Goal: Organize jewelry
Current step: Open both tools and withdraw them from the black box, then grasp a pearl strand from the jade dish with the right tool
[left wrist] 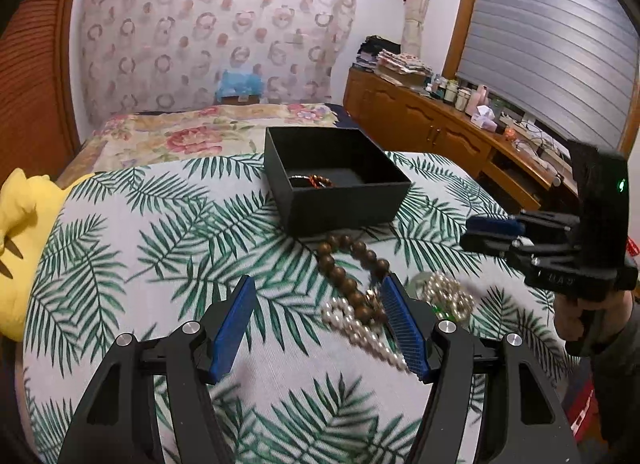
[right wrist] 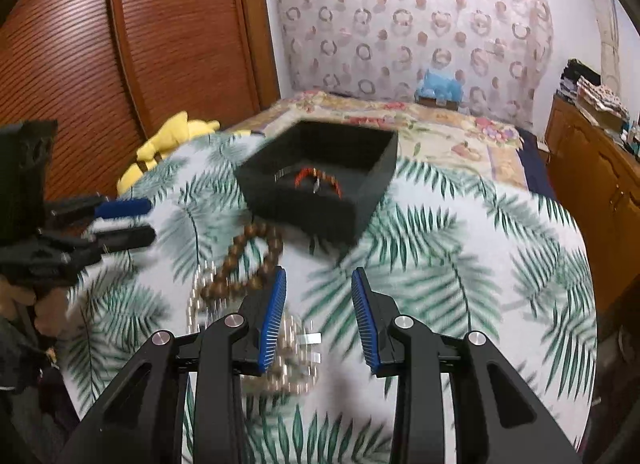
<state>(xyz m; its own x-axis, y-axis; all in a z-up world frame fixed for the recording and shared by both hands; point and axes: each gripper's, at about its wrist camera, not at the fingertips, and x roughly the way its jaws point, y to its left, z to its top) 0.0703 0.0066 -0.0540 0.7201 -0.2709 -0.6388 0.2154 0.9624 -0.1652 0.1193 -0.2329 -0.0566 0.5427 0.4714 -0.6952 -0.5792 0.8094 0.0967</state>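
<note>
Beads [left wrist: 352, 276] and pearls [left wrist: 360, 328] lie tangled before the box [left wrist: 340, 180] — limp, slippery; grip one strand mid-loop. Left gripper [left wrist: 320, 324] wide, right gripper [right wrist: 319, 320] narrower — both empty.

At frame centre, the black box [left wrist: 340, 200] looks like matt card. Below it, the brown bead bracelet [left wrist: 348, 272] seems wooden with a dull sheen, and the pearl strand [left wrist: 360, 328] is glossy. The leaf-print cloth [left wrist: 160, 248] looks woven and matt. At upper left, the ribbed door [right wrist: 80, 44] is varnished wood.
</note>
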